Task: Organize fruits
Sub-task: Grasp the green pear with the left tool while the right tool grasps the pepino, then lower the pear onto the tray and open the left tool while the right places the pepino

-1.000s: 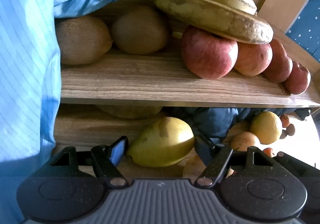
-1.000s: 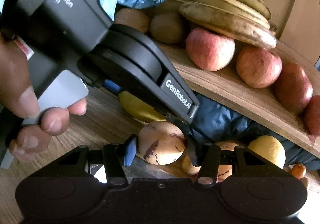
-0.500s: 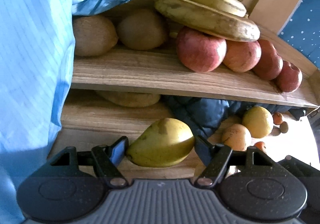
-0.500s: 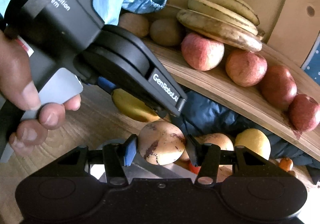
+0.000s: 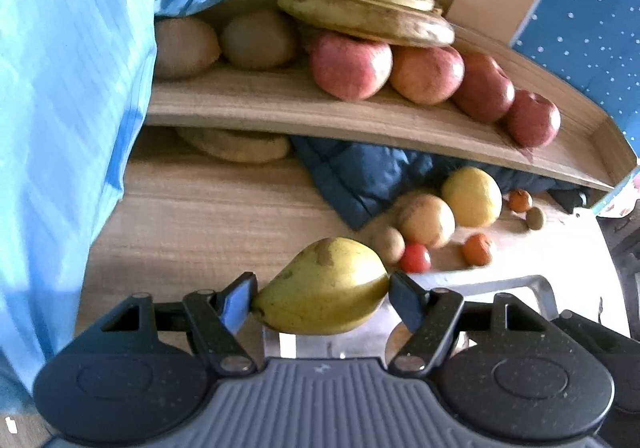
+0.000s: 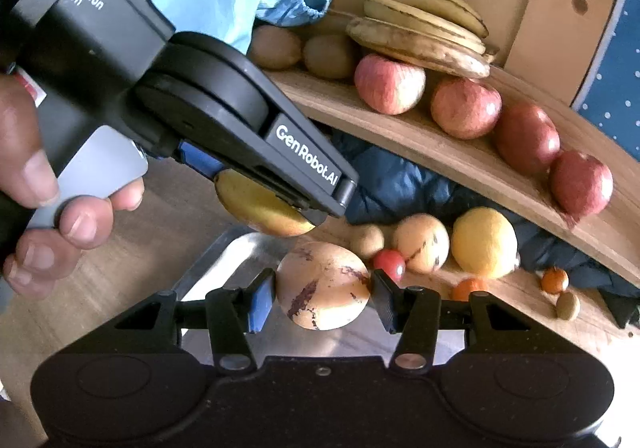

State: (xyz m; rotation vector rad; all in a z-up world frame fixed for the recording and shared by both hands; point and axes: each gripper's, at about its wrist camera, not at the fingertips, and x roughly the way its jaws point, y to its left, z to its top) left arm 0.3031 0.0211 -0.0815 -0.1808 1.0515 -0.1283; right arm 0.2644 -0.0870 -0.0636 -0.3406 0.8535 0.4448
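My left gripper [image 5: 322,294] is shut on a yellow-green pear [image 5: 322,286], held lengthwise between the pads above the wooden table. In the right wrist view the same pear [image 6: 264,208] shows under the left gripper's black body. My right gripper [image 6: 323,294] is shut on a round tan fruit with brown scars [image 6: 322,284], held over a metal tray [image 6: 224,260]. On the wooden shelf [image 5: 280,112] lie bananas [image 5: 360,4], red apples [image 5: 352,64] and brown kiwis [image 5: 256,40].
Loose fruit lies on the table under the shelf: a yellow citrus [image 5: 472,196], a tan fruit [image 5: 428,220], a small tomato [image 5: 416,258] and small oranges [image 5: 476,248]. A dark blue quilted cloth [image 5: 360,176] lies beneath the shelf. A blue sleeve [image 5: 60,108] fills the left.
Both grippers have drawn back from the shelf and risen a little, each carrying its fruit. The shelf and the loose fruit look smaller and farther, and the metal tray has come into sight below.
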